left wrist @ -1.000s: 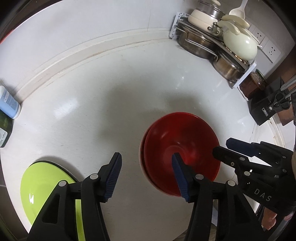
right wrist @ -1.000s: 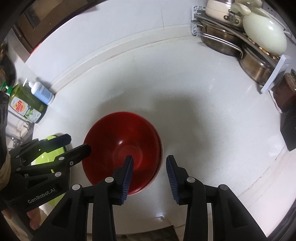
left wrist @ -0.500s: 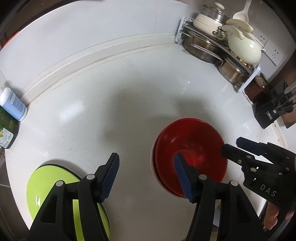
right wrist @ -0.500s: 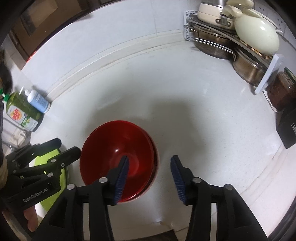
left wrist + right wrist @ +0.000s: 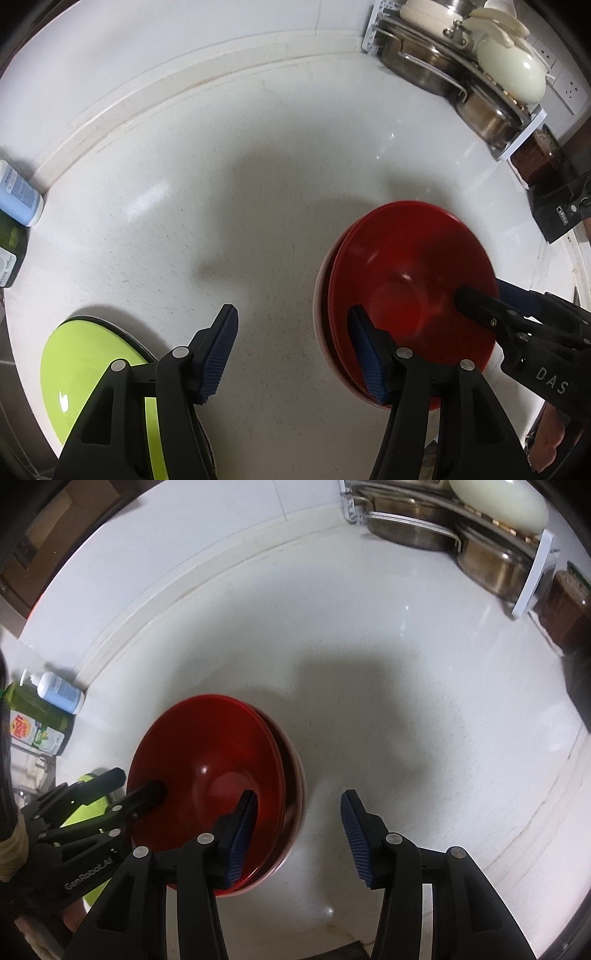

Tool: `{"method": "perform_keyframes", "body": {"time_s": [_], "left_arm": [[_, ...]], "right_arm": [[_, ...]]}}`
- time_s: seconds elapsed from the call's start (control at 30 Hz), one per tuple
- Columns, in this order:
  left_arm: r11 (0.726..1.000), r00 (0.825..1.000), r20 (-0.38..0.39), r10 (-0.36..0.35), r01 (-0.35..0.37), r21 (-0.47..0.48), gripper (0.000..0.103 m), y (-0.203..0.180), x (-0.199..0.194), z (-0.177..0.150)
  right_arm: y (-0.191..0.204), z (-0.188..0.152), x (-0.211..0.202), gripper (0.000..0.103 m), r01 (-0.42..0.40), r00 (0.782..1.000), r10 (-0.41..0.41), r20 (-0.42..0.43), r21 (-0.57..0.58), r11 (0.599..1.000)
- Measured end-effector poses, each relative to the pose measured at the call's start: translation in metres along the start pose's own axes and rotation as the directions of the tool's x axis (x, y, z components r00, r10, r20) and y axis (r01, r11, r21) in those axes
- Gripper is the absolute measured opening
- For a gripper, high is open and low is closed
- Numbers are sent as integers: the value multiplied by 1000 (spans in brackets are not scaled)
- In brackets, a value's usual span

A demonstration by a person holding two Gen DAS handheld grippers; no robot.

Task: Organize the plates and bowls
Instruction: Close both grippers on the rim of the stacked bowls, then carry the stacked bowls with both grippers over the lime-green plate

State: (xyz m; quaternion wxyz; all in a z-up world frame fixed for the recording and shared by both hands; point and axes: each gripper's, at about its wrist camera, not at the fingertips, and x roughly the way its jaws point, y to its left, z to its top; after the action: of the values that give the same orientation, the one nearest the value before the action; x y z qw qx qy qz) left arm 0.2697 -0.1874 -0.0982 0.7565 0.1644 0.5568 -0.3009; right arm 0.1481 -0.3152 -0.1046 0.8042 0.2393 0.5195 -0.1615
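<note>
A stack of red bowls [image 5: 402, 266] [image 5: 207, 753] sits on the white counter [image 5: 229, 177], the lowest one with a pale outer rim. My left gripper [image 5: 295, 354] is open, and the stack's left rim shows between its fingers. In the right wrist view the left gripper [image 5: 138, 782] is at the bowls' left edge. My right gripper [image 5: 297, 830] is open too, with the right rim between its fingers. From the left wrist view the right gripper [image 5: 484, 293] straddles that rim. A lime green plate [image 5: 85, 365] [image 5: 86, 805] lies left of the bowls.
A white rack [image 5: 524, 133] in the back right corner holds steel pots [image 5: 410, 531] and a cream pot [image 5: 513, 70]. A black knife block [image 5: 561, 210] and a dark jar [image 5: 569, 609] stand at the right. A blue-white bottle [image 5: 59, 692] and a green soap bottle [image 5: 40, 723] stand at the left.
Both grippers have drawn back and the left has shifted left, showing more of the green plate. The right gripper's fingers have spread a little and reach further over the bowl's rim.
</note>
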Motion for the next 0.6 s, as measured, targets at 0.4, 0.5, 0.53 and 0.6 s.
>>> {"method": "perform_keyframes", "body": {"time_s": [0.4, 0.5, 0.53, 0.6], "left_arm": [[995, 993, -67, -99, 97, -34, 37, -7, 22, -2], [989, 987, -78, -144, 141, -49, 28, -9, 24, -3], [989, 986, -83, -146, 142, -51, 28, -10, 24, -3], [989, 986, -89, -139, 134, -56, 28, -11, 23, -3]], "right_arm": [[-2, -3, 13, 28, -52, 997, 53, -63, 24, 998], [-2, -3, 13, 26, -45, 997, 47, -64, 29, 999], [-3, -3, 13, 26, -44, 997, 46, -65, 36, 998], [-6, -3, 12, 25, -49, 996, 52, -67, 52, 997]]}}
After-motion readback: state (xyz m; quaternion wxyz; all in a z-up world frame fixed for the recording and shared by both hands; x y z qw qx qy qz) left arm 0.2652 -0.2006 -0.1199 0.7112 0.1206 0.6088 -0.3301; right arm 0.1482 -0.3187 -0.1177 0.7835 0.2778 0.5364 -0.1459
